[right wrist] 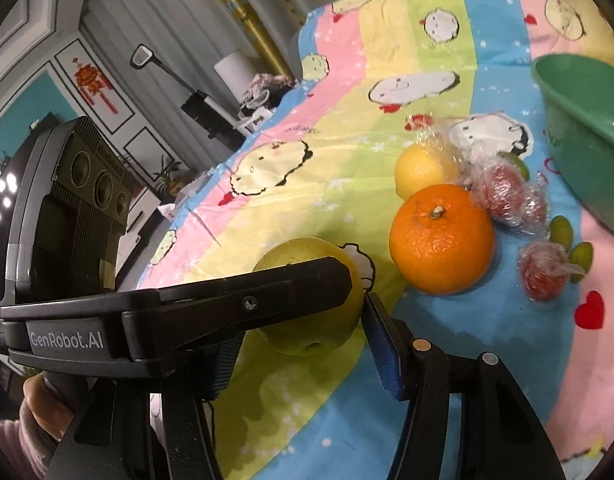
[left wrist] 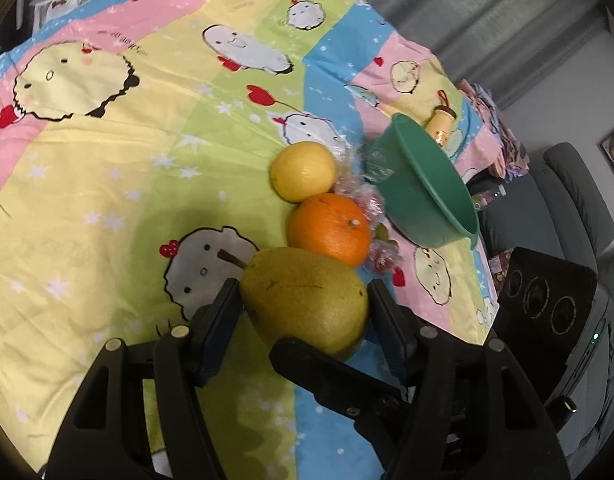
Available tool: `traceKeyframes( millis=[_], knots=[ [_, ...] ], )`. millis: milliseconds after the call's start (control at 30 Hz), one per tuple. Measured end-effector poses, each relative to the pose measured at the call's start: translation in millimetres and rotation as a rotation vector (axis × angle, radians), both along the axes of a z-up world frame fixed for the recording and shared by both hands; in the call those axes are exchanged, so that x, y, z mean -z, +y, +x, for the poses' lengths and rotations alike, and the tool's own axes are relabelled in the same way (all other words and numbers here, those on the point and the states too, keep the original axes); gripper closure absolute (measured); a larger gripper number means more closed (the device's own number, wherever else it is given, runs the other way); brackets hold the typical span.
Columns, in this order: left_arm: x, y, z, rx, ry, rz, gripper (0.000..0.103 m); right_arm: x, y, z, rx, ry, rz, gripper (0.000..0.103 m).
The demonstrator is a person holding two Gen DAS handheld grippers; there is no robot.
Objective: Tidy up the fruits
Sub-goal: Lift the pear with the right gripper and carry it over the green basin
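A yellow-green pear (left wrist: 303, 300) lies on the cartoon-print cloth between the fingers of both grippers. My left gripper (left wrist: 303, 300) has a finger on each side of it, touching or nearly touching. In the right wrist view the pear (right wrist: 307, 336) sits between my right gripper's (right wrist: 299, 320) fingers, with the left gripper's finger (right wrist: 267, 300) across it. An orange (left wrist: 329, 229) and a lemon (left wrist: 303, 171) lie just beyond. A green bowl (left wrist: 427, 192) stands tilted further right; it also shows in the right wrist view (right wrist: 587, 128).
Plastic-wrapped red fruits (right wrist: 503, 192) and small green ones (right wrist: 561, 230) lie between the orange and the bowl. A small yellow bottle (left wrist: 441, 122) lies behind the bowl. The table edge runs at the right, with a grey chair (left wrist: 567, 200) beyond.
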State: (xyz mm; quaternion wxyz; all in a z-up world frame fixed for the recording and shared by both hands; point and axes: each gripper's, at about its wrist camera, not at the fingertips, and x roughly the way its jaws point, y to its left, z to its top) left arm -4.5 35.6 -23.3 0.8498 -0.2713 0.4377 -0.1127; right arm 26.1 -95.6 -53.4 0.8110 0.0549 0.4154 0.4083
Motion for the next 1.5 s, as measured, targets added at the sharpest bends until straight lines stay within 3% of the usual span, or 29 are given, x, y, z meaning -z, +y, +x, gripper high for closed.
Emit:
traceKeyframes(
  millis=[400,767,1100,1500],
  knots=[
    [-24.3,-30.6,-8.7,0.02,-0.091,0.06,0.039,-21.2,-26.6,-14.2,-0.001,-0.075,0.043,0.043],
    [-59.8,-68.7,11.2,0.057,-0.177,0.115,0.039,-53.4,-62.7,-1.4,0.027,-0.15,0.093,0.043],
    [-87.3,-110.4,46.7,0.137,-0.218,0.162,0.039,-74.7,-104.3,20.7,0.108,-0.192,0.159,0.044],
    [-106.1,-151.5,102.4,0.235,-0.25,0.142,0.039,-93.6,-150.0,57.6,0.227,-0.23,0.191,0.043]
  ],
)
